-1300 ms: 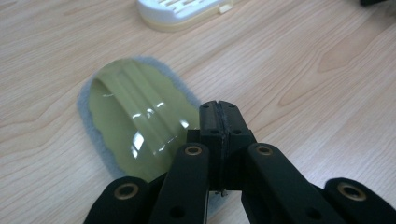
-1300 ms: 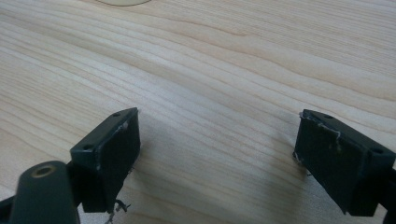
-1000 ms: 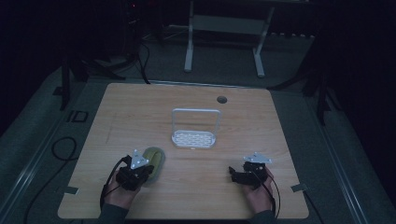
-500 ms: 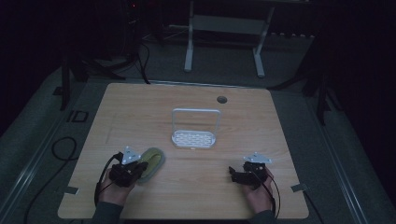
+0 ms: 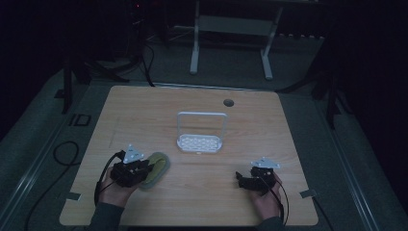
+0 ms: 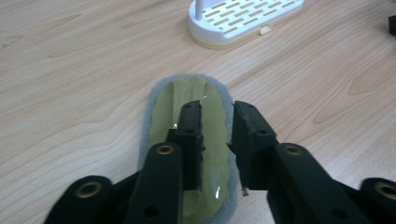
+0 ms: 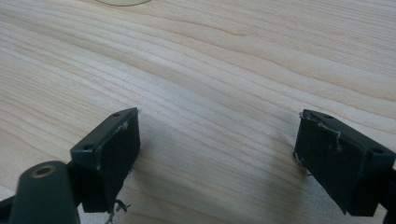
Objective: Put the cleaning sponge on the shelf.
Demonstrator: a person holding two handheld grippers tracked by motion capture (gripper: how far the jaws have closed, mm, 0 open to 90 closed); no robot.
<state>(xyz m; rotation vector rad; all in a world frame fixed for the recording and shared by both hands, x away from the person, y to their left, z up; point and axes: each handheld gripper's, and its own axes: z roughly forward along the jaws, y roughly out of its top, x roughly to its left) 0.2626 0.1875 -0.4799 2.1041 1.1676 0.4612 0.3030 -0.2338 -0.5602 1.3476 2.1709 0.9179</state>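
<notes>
An oval yellow-green sponge [image 6: 189,140] with a grey felt rim lies flat on the wooden table [image 5: 288,125], directly under the left gripper [image 6: 215,119], long axis running along the jaws toward the white rack [image 6: 243,18]. The jaws have just been opening, apparently gripping nothing. The right gripper [image 7: 215,140], well apart, gapes empty.

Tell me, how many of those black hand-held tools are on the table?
2. The left tool is over the green oval sponge at the near left; the right tool sits at the near right, over bare wood.
</notes>
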